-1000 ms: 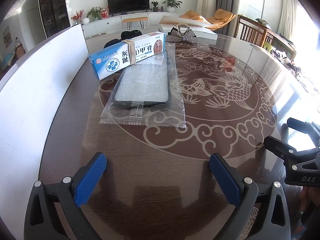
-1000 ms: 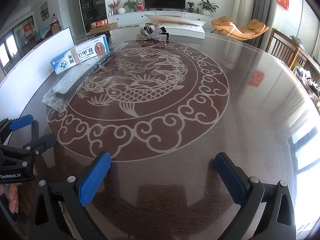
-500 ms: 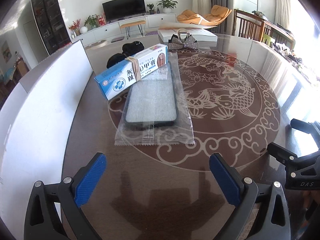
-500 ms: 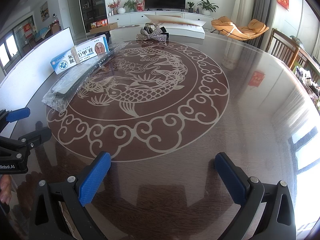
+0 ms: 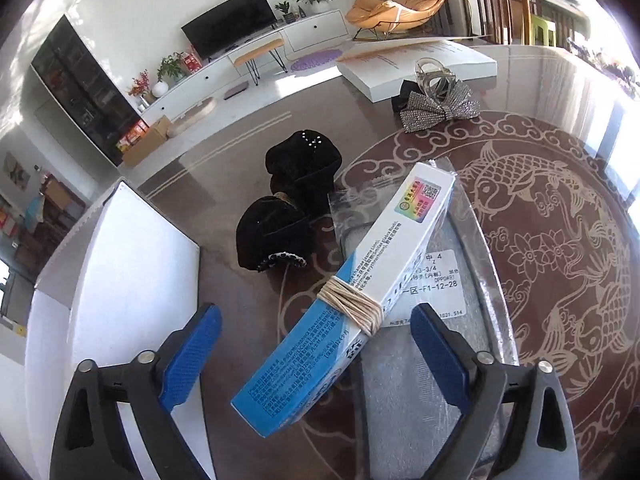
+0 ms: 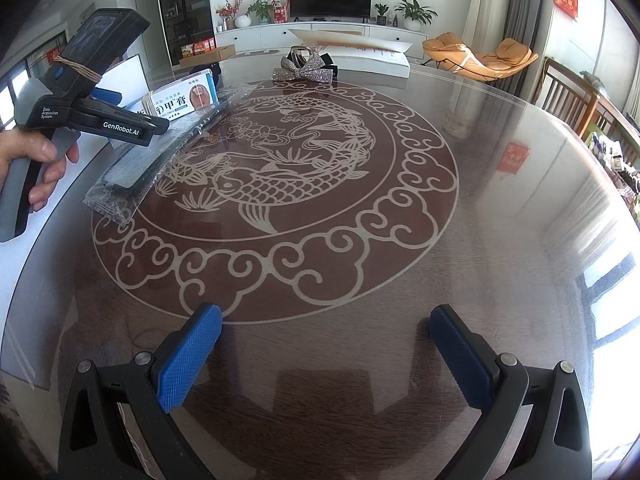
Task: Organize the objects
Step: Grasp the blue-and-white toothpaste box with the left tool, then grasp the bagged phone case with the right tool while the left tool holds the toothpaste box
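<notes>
A blue-and-white ointment box bound with pale string lies slantwise across a phone case in a clear plastic bag. My left gripper straddles the near end of the box. Its jaws are closing, but the blue pads stand clear of the box on both sides. In the right wrist view a hand holds the left gripper over the box and the bagged case. My right gripper hangs open over bare table with nothing between its fingers.
Black velvet hair bows lie just beyond the box. A silver rhinestone bow with a clear claw clip sits farther back, before a flat white box. A tall white box stands at the left. The table is glossy brown.
My left gripper has swept forward over the table to the ointment box, which now lies between its fingers. The right gripper has stayed where it was.
</notes>
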Motion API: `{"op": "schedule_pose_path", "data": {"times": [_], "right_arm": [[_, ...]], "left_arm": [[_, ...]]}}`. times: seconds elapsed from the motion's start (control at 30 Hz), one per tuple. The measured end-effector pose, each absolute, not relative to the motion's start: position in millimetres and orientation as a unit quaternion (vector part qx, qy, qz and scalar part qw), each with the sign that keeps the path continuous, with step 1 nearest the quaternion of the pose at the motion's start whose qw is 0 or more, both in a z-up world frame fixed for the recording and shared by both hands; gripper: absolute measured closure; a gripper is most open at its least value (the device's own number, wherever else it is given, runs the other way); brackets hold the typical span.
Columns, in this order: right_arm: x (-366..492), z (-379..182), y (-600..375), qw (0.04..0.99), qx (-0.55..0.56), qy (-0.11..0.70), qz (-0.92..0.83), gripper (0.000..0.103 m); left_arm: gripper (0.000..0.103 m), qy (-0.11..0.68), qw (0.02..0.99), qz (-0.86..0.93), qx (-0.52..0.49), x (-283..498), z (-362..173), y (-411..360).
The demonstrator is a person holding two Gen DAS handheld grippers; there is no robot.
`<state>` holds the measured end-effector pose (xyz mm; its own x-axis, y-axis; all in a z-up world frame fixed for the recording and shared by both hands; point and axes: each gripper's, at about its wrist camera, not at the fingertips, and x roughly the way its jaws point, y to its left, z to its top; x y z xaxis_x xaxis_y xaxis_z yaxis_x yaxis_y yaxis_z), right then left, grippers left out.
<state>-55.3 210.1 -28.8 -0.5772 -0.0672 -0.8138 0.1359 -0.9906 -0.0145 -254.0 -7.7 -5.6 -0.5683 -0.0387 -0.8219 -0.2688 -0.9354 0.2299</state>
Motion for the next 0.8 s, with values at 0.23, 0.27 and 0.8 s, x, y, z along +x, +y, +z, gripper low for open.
{"op": "schedule_pose_path", "data": {"times": [0.23, 0.27, 0.8], "right_arm": [[-55.5, -29.1, 210.3, 0.057, 0.456, 0.038, -0.887, 0.0], [-55.6, -29.1, 210.4, 0.057, 0.456, 0.038, -0.887, 0.0], [-56.0, -29.2, 210.4, 0.057, 0.456, 0.037, -0.887, 0.0]], "left_arm": [[0.078, 0.051, 0.154, 0.869, -0.468, -226.9, -11.9, 13.0], [0.078, 0.044, 0.168, 0.868, -0.464, -218.0, -12.6, 22.5], [0.076, 0.088, -0.03, 0.878, -0.469, -144.2, -16.9, -23.6]]}}
